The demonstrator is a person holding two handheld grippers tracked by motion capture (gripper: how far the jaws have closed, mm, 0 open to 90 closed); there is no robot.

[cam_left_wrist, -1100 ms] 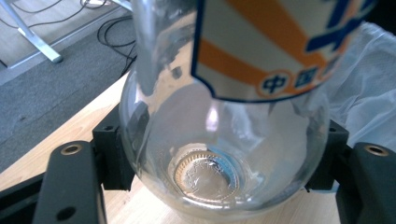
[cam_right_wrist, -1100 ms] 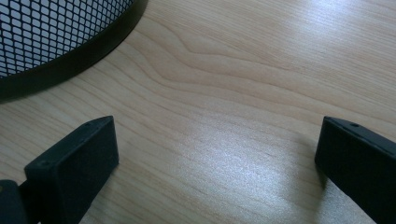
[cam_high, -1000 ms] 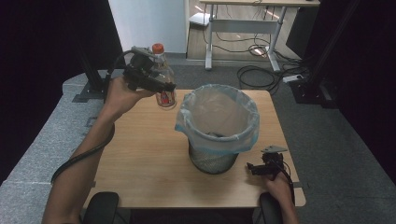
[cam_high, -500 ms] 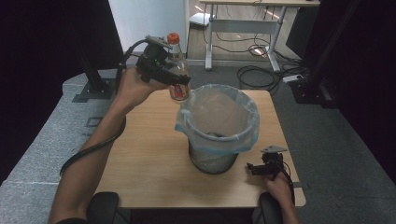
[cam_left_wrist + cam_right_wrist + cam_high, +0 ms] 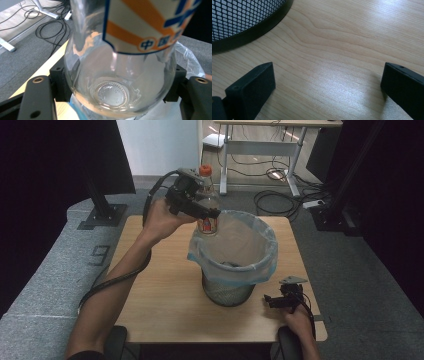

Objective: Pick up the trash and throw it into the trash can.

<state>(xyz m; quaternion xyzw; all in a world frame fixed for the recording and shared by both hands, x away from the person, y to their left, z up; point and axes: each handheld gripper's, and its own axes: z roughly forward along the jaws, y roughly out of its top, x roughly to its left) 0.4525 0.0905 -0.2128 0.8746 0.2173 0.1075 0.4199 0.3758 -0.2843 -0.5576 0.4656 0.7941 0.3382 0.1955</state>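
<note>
A clear plastic bottle (image 5: 207, 210) with an orange cap and an orange-and-blue label hangs upright over the left rim of a black mesh bin (image 5: 227, 290) lined with a pale blue bag (image 5: 260, 245). My left gripper (image 5: 200, 212) is shut on the bottle, high above the table. In the left gripper view the bottle (image 5: 120, 65) sits between both jaws, with the bag (image 5: 190, 60) below it. My right gripper (image 5: 272, 299) rests low on the table (image 5: 160, 295) at the bin's right, open with nothing between its jaws. In the right gripper view, the right gripper (image 5: 327, 82) faces bare wood beside the bin's base (image 5: 247, 27).
The wooden table stands on grey carpet. Beyond its far edge are a white desk frame (image 5: 260, 150) and loose cables (image 5: 280, 195) on the floor. A black stand base (image 5: 102, 212) sits at the far left. Dark curtains close both sides.
My left gripper has carried the bottle rightward and upward, from left of the bin to above its left rim. The right gripper has stayed put.
</note>
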